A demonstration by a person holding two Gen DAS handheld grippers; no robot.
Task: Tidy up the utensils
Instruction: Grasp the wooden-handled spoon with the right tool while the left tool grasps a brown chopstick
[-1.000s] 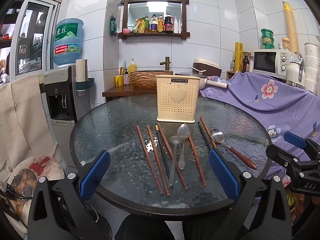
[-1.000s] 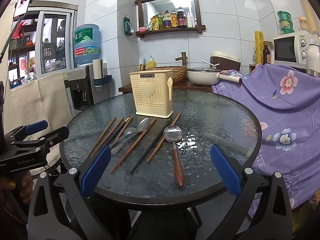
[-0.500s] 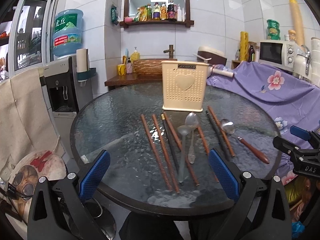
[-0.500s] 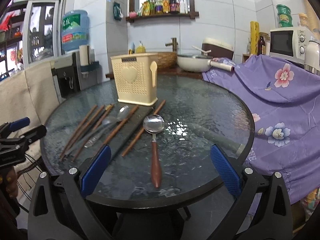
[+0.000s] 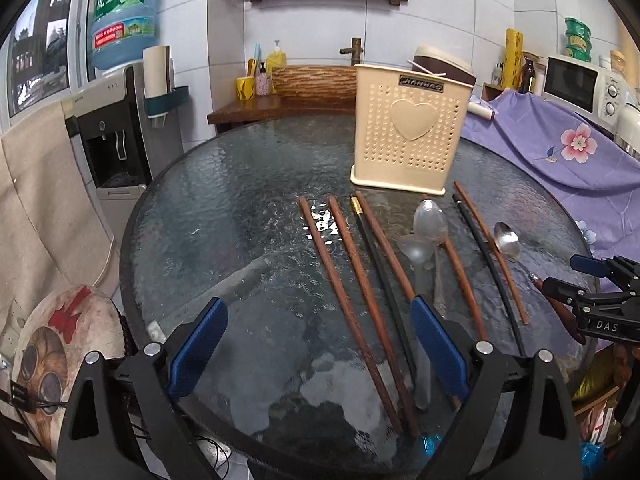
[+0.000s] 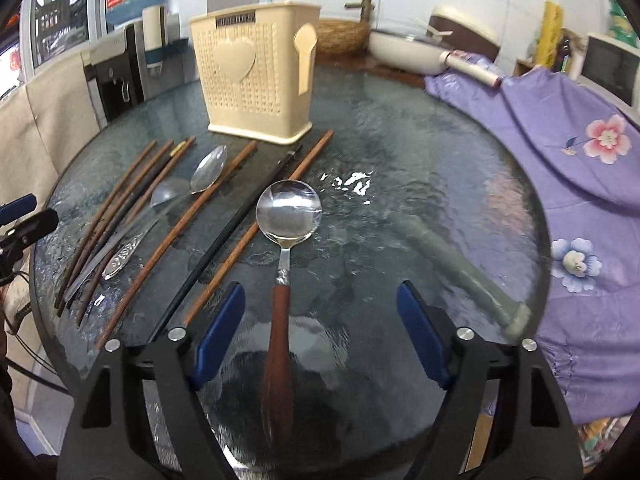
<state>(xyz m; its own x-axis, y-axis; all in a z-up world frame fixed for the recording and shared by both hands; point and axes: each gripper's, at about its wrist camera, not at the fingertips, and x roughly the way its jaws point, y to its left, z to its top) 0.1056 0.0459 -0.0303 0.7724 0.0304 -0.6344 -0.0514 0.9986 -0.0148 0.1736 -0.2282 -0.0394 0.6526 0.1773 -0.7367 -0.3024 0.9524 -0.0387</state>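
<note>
On the round glass table (image 5: 224, 240) I see the cream holder (image 5: 408, 132) standing upright toward the far side, with the utensils laid flat in a row in front of it. From my left wrist view I count 5 brown chopsticks (image 5: 348, 300) and 2 black chopsticks (image 5: 488, 264), all pointing roughly toward the holder, and 2 steel spoons (image 5: 430, 222) lying together among them, bowls touching. Farthest right lies the wood-handled spoon (image 6: 282, 320), apart from the steel pair, its bowl toward the holder. My left gripper (image 5: 318, 348) hangs over the near ends of the leftmost chopsticks; its jaws are closing, but the blue pads (image 5: 198, 348) are spread wide and press on nothing, with 2 brown sticks lying below the gap. My right gripper (image 6: 320, 336) hangs over the wood-handled spoon, whose handle runs up through the gap nearer the left pad; these jaws are closing too, and the pads (image 6: 420, 340) are clear of the handle on both sides, so nothing is grasped. A purple flowered cloth (image 6: 560, 152) covers the counter beside the table's right edge.
</note>
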